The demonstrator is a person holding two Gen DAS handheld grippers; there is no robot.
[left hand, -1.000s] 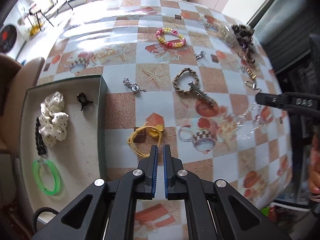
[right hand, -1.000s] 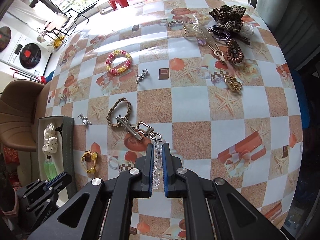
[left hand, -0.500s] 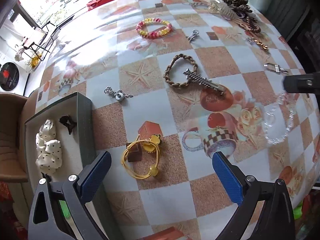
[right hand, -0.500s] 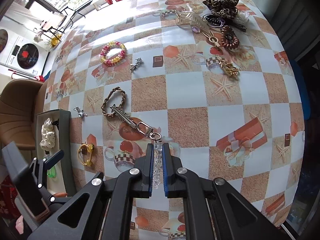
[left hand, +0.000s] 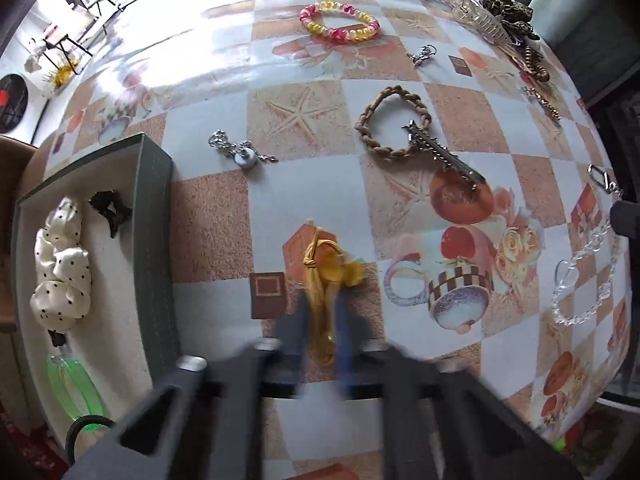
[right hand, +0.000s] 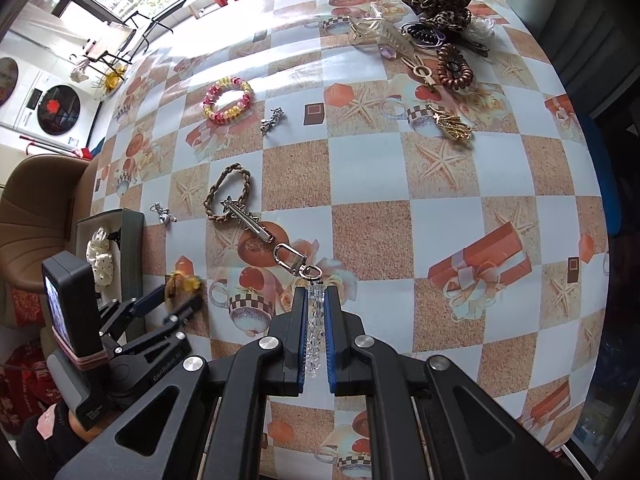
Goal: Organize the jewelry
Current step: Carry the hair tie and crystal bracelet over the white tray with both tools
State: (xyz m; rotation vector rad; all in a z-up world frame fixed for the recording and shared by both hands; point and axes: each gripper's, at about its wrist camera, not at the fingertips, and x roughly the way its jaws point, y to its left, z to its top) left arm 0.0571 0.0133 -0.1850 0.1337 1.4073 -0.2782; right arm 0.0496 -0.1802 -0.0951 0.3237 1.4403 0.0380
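Note:
My left gripper (left hand: 322,316) is blurred and its fingers close around a yellow hair tie (left hand: 324,280) on the table. It also shows in the right wrist view (right hand: 180,300), with the yellow hair tie (right hand: 185,281) between its tips. My right gripper (right hand: 316,320) is shut on a clear bead bracelet (right hand: 315,332); the bracelet shows in the left wrist view (left hand: 580,280) hanging at the right. A green tray (left hand: 158,240) at the left holds a white dotted scrunchie (left hand: 60,264), a dark clip (left hand: 110,210) and a green bangle (left hand: 76,388).
On the table lie a braided brown bracelet (left hand: 394,120), a silver hair clip (left hand: 444,158), a pink-yellow bead bracelet (left hand: 340,22), a small silver charm (left hand: 240,152), and at the far right several scrunchies and clips (right hand: 440,20). A brown chair (right hand: 36,208) stands at the left.
My left gripper opened wide, moved down onto the yellow hair tie and has closed around it. My right gripper has stayed shut on the clear bracelet.

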